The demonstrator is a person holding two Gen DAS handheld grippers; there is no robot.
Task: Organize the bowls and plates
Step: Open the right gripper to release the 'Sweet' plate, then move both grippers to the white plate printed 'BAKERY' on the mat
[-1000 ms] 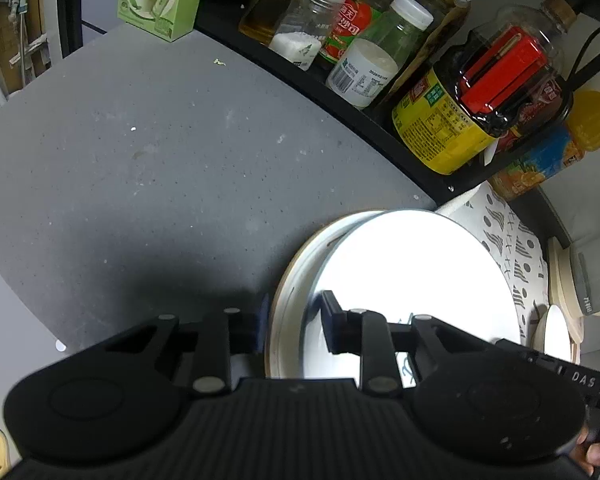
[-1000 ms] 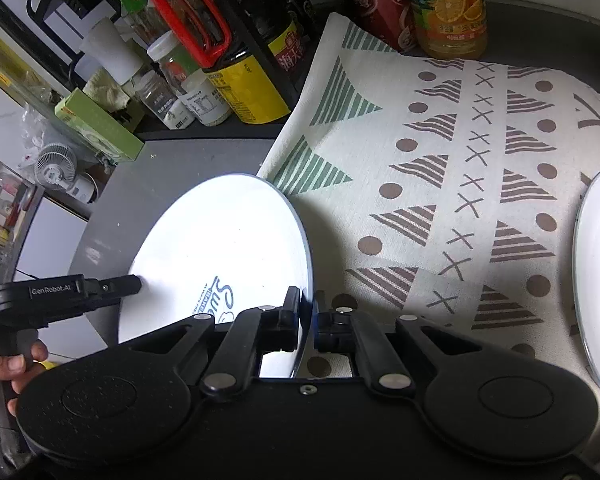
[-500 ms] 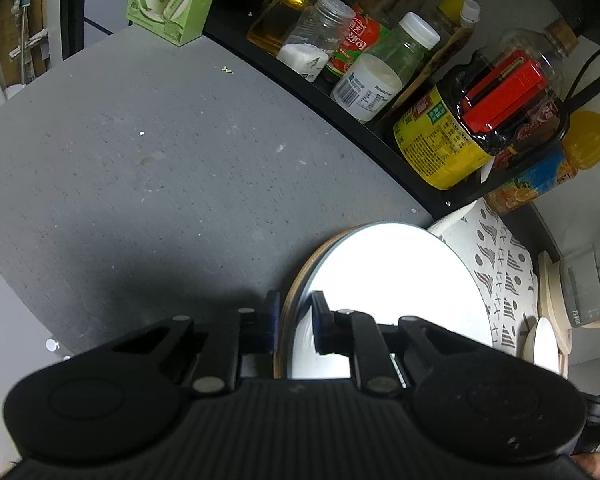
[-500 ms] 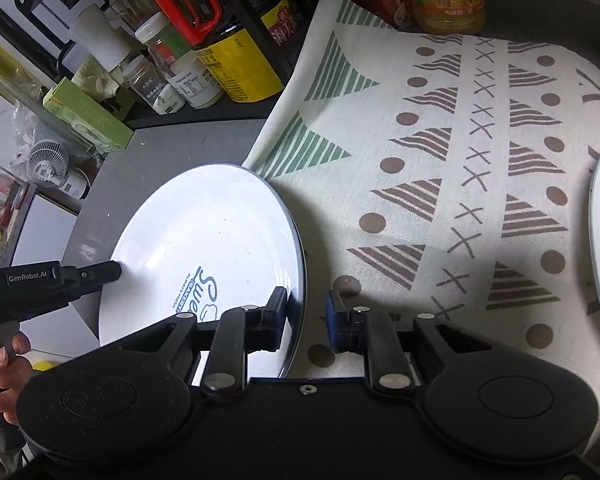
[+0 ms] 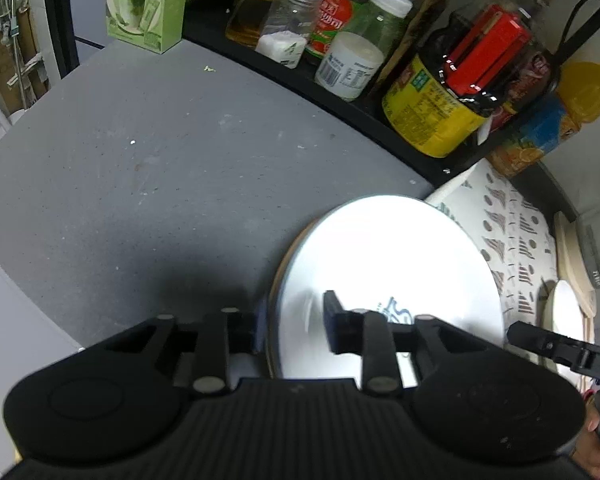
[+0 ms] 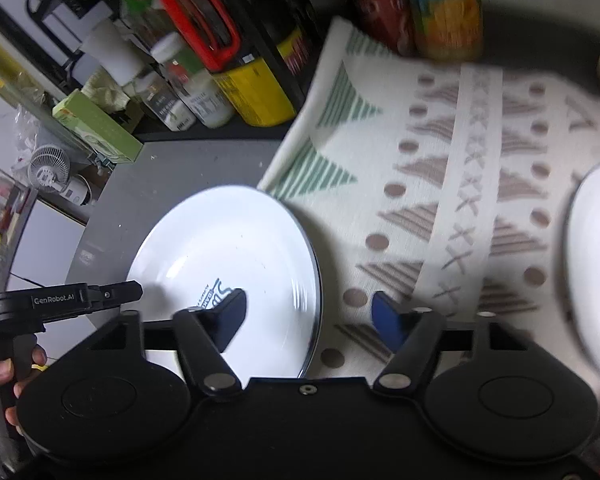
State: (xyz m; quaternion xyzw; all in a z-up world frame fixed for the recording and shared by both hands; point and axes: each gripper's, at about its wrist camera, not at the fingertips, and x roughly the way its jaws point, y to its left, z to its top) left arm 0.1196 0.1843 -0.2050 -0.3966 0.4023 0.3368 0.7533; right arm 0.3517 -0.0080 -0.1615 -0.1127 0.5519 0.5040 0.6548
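Plate [image 6: 228,256], white with a dark thin rim and blue lettering near its centre, lies flat on the grey counter [image 5: 140,168], its far-right edge overlapping the corner of the patterned cloth [image 6: 460,184]. Round, so no long axis of its own; face up, with the lettering toward the right gripper's side as seen in the right wrist view. Left wrist view shows the same plate [image 5: 388,264], overexposed, with a tan edge of something beneath it along its left rim; cannot tell what that is. Left gripper [image 5: 294,322]: jaws apart, one finger outside the plate's left rim, the other over the plate's inner surface, so the rim sits between them; no clamping visible. Right gripper [image 6: 310,318]: jaws wide apart, straddling the plate's right rim, left finger [image 6: 230,316] above the lettering, right finger [image 6: 388,320] with its blue pad over the cloth; neither pad appears to press the plate. Second white plate [image 6: 596,264] lies on the cloth at the right edge of the right wrist view, well apart from the first. Black shelf [image 5: 340,92] behind the counter holds bottles and jars, including a yellow-labelled bottle with a red handle [image 5: 452,100]. Green box [image 5: 148,4] stands at the counter's far left. Right wrist frame is motion-blurred
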